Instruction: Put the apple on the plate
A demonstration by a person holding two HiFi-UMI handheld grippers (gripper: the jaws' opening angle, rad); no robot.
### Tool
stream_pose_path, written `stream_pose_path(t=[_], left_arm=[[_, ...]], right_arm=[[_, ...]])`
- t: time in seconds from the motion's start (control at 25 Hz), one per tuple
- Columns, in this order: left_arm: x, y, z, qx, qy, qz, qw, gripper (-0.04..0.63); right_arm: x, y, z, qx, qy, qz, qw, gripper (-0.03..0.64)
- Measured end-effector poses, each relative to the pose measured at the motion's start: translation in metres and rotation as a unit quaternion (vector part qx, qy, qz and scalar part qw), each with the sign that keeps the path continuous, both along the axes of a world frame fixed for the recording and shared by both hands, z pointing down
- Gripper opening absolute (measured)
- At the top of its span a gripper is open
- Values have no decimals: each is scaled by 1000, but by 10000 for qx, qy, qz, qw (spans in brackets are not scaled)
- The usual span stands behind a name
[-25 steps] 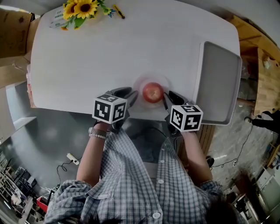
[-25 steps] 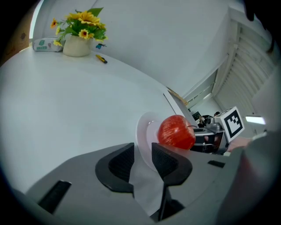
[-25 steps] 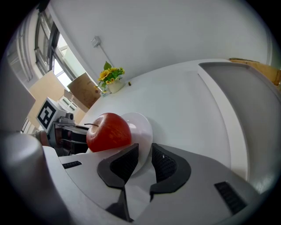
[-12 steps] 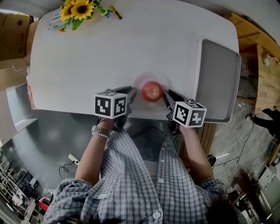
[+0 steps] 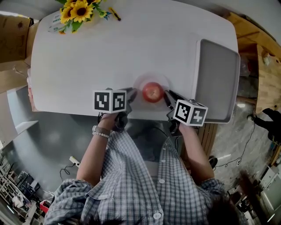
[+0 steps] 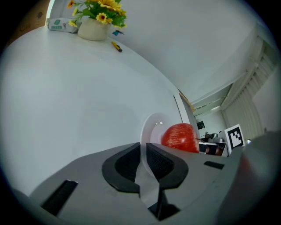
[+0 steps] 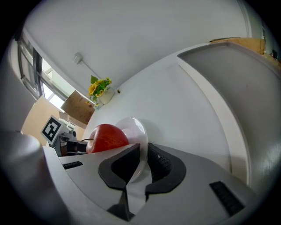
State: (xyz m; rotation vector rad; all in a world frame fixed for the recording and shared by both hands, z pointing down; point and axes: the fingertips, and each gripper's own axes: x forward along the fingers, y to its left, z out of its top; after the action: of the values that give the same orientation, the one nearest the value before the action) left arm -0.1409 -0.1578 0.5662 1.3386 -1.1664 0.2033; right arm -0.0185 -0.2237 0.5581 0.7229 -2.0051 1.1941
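Table [image 5: 131, 52] top, white, carries a grey tray [image 5: 217, 83] at its right end. At the near edge the apple [image 5: 153, 92] sits on the plate [image 5: 137, 85]. The head view hides the jaws. The gripper views show the left gripper [image 6: 143, 149], jaws just closing, and the right gripper [image 7: 144, 151] each pinching the plate's rim.

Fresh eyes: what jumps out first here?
A red apple sits on a small white round plate at the near edge of the white table. The left gripper and the right gripper flank it, each with the plate's rim between its jaws; the left's jaws have just been closing on it. Farther off: a grey rectangular tray at the right, yellow sunflowers at the far left corner.
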Motion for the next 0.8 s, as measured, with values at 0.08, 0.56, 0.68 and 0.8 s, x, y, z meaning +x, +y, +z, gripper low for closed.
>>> stream_pose_path(t=[0.08, 0.56, 0.68, 0.8], left_arm=[[0, -1, -1, -57, 86, 10, 9999, 48], [-1, -8, -11, -171, 499, -155, 9985, 43], [2, -14, -17, -129, 589, -173, 9980, 43], [6, -21, -23, -112, 610, -89, 9980, 43]], right_arm=[[0, -3, -3, 28, 9, 26, 10000, 60], [3, -11, -16, -69, -14, 337, 9994, 55], [6, -16, -22, -58, -26, 437, 9990, 55], [11, -22, -29, -10, 50, 457, 9989, 55]])
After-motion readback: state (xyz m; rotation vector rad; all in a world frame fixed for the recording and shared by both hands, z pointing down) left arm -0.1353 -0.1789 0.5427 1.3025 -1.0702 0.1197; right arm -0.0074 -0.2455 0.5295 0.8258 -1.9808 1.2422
